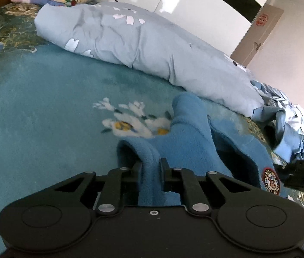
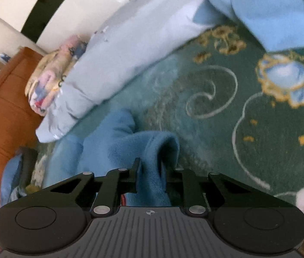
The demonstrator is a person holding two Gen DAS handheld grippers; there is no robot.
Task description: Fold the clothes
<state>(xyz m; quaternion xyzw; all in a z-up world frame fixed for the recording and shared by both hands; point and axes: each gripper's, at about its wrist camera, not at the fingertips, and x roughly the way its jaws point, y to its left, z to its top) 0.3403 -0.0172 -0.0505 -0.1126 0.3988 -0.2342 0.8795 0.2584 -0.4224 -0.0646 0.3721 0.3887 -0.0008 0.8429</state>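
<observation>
Both claws are clamped on the blue fleece (image 1: 190, 137), lifted over the teal bedspread (image 1: 44, 111). The left claw (image 1: 151, 172) view alone shows its round badge (image 1: 270, 180); the right claw (image 2: 149, 172) view alone shows the wooden headboard (image 2: 3, 111).

Open teal blanket (image 1: 44, 116) ahead-left of the left gripper (image 1: 151, 167), long grey-blue duvet roll (image 1: 143, 43) barring the far side, crumpled light-blue clothes (image 1: 289, 129) ahead-right, bunched blue fleece (image 2: 117, 137) crowding the right gripper (image 2: 149, 167), patterned bedspread (image 2: 216, 107) free ahead-right
</observation>
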